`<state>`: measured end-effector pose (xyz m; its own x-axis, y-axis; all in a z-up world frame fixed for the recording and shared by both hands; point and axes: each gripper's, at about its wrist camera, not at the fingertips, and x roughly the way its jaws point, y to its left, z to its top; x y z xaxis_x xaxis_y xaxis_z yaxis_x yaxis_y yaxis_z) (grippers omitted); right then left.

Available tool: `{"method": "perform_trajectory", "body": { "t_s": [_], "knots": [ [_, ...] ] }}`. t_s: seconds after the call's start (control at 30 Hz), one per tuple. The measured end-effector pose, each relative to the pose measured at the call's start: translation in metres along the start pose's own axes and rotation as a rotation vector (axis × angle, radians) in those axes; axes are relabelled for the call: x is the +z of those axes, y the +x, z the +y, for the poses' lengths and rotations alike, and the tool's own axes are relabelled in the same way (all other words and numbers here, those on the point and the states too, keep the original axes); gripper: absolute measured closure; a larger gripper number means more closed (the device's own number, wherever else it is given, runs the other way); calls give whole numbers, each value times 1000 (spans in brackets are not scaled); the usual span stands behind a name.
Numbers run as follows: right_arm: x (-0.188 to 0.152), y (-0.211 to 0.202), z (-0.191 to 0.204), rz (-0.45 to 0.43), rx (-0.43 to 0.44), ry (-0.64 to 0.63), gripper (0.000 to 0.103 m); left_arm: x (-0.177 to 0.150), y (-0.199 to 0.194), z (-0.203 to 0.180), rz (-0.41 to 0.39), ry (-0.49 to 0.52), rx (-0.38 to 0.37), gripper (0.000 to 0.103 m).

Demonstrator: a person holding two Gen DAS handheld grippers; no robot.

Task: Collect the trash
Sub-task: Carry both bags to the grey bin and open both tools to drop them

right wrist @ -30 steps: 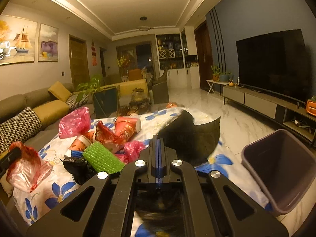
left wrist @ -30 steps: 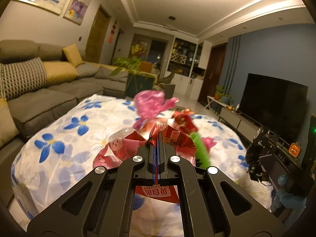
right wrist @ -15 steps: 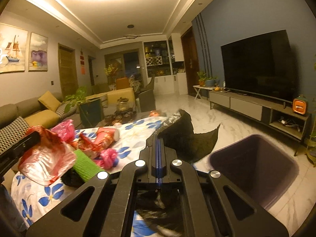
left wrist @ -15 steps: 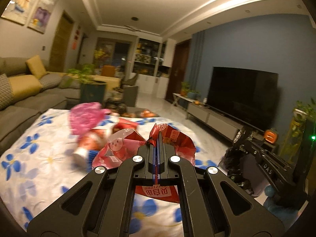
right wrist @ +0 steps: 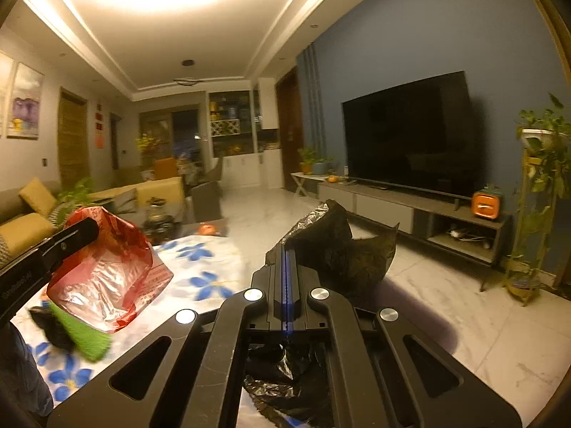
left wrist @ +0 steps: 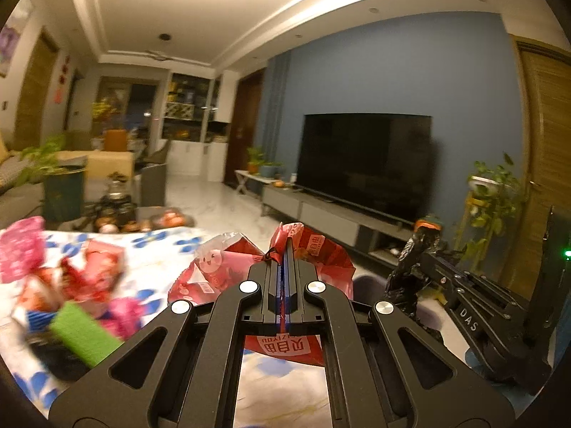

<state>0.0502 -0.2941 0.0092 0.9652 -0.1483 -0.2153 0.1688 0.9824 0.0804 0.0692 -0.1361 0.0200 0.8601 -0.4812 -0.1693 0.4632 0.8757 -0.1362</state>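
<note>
My left gripper (left wrist: 284, 249) is shut on a crumpled red snack wrapper (left wrist: 221, 267), held up off the table. In the right wrist view that same wrapper (right wrist: 107, 278) hangs at the left from the left gripper (right wrist: 80, 232). My right gripper (right wrist: 284, 251) is shut on a black plastic bag (right wrist: 342, 249), which spreads past the fingertips and also hangs below them. Under and just beyond that bag lies the dark purple bin (right wrist: 417, 306), blurred. The left wrist view shows the right gripper (left wrist: 421, 253) at the right, with the black bag (left wrist: 410, 267) in it.
The table with its blue-flowered cloth (left wrist: 157, 260) is on the left, bearing a pink bag (left wrist: 21, 246), red paper cups (left wrist: 96, 267) and a green foam sleeve (left wrist: 82, 331). A TV stand (right wrist: 410, 210) and a plant stand (right wrist: 535, 221) line the blue wall across open marble floor.
Both grippers have swung right, away from the sofa and the trash pile toward the TV side, still holding their loads. The bin now sits close under the right gripper.
</note>
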Motion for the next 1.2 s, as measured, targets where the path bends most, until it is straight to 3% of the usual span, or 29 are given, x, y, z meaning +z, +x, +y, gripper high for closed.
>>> {"method": "perform_trajectory", "body": {
  "t_s": [0.33, 0.93, 0.97, 1.07, 1.13, 1.2],
  "knots": [
    [-7, 14, -46, 37, -53, 33, 102, -15, 71, -54, 42, 33, -154, 103],
    [-10, 39, -69, 78, -44, 37, 102, -35, 136, -77, 127, 46, -246, 102],
    [-10, 40, -70, 79, -47, 41, 101, -35, 138, -79, 131, 44, -247, 102],
    [-10, 40, -73, 75, -62, 56, 74, -37, 145, -78, 150, 30, -258, 102],
    [-11, 40, -77, 75, -83, 60, 72, -38, 150, -78, 171, 31, -269, 99],
    [-11, 39, -81, 76, -103, 74, 61, -39, 152, -81, 183, 37, -272, 90]
  ]
}}
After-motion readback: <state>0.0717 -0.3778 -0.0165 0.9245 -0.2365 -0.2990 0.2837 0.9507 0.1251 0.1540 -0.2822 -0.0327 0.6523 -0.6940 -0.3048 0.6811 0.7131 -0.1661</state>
